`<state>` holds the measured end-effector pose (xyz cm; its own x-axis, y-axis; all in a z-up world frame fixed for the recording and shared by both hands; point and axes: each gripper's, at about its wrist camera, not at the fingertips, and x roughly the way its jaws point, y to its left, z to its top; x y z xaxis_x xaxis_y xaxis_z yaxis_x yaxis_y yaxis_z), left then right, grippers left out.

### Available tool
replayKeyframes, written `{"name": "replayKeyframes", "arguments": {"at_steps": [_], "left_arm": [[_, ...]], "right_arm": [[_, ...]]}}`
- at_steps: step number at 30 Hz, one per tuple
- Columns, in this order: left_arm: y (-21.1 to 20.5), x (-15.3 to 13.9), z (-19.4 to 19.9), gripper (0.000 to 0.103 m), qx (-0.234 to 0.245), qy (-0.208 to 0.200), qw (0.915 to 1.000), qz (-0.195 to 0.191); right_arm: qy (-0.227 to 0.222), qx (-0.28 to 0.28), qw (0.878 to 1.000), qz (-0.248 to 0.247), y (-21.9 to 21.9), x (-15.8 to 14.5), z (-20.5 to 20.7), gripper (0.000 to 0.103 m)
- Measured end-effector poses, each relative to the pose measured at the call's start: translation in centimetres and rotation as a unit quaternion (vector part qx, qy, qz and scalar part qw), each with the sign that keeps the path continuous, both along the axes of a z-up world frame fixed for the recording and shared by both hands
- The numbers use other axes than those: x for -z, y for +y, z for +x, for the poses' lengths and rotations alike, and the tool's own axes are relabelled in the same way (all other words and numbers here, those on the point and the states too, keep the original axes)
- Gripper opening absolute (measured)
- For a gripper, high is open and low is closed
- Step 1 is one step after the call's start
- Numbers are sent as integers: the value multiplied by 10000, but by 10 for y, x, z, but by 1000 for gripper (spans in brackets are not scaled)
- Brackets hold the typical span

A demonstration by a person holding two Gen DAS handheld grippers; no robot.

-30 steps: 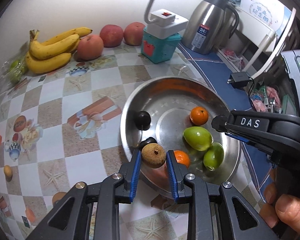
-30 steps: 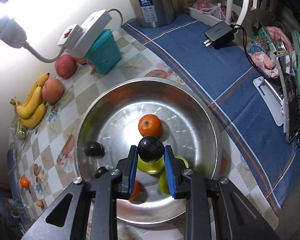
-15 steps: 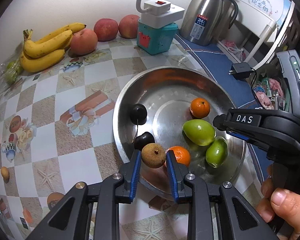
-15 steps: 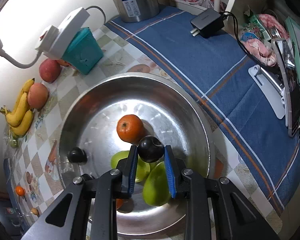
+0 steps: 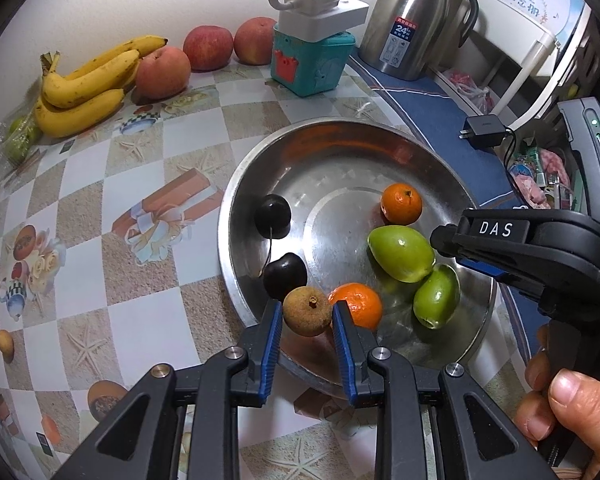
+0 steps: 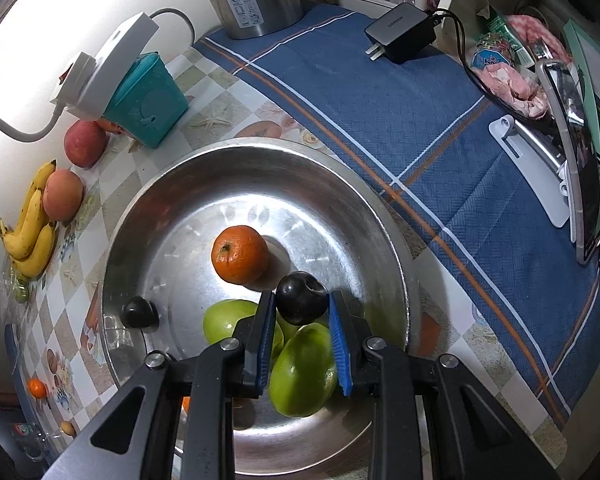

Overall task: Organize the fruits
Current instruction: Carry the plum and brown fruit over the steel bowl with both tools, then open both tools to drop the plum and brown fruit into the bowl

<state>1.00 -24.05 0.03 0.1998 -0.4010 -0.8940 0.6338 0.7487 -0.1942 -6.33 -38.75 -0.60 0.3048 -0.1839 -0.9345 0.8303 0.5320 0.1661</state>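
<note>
My left gripper is shut on a small brown longan over the near rim of the steel bowl. My right gripper is shut on a dark cherry and hangs low over the bowl, just above two green fruits. In the bowl lie two tangerines, two green fruits and two dark cherries. The right gripper's black body shows at the right of the left wrist view, with a person's hand below it.
Bananas and several apples line the back wall. A teal box bears a white power strip. A steel thermos and a black charger stand on the blue cloth. Small fruits lie on the checkered table at left.
The right gripper has sunk lower toward the green fruits with the cherry, so the bowl looms larger. The left gripper holds the longan in almost the same place.
</note>
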Motion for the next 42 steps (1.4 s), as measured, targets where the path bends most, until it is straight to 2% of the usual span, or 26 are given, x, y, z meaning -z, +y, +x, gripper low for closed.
{"name": "replayKeyframes", "arguments": {"at_steps": [9,14,19,27,34,36,38,42], "left_arm": [[-1,1,0,29,7,20,10000,36],[0,1,0,29,27,31,10000,21],[0,-2,0,33,24,2,10000,-17],[4,-12,1,33,-3,-21,9999,-104],[28,-23,22,34,-480,82,9985,-238],[38,-24,30,37,-675,96,9974,-251],[45,-26,35,41,-840,26,9962,-237],[59,-27,45,42,-1113,-78,9936,-172]], "right_arm": [[71,54,9999,89,-2,5,0,28],[92,110,9999,97,-3,6,-1,34],[79,155,9998,84,-3,4,-2,35],[-25,152,9998,-93,-1,-11,-4,35],[-50,35,9999,-148,6,-18,1,35],[-45,-23,9999,-151,11,-19,2,35],[-10,-103,9998,-179,16,-19,4,35],[69,-251,9995,-163,25,-16,8,35]]}}
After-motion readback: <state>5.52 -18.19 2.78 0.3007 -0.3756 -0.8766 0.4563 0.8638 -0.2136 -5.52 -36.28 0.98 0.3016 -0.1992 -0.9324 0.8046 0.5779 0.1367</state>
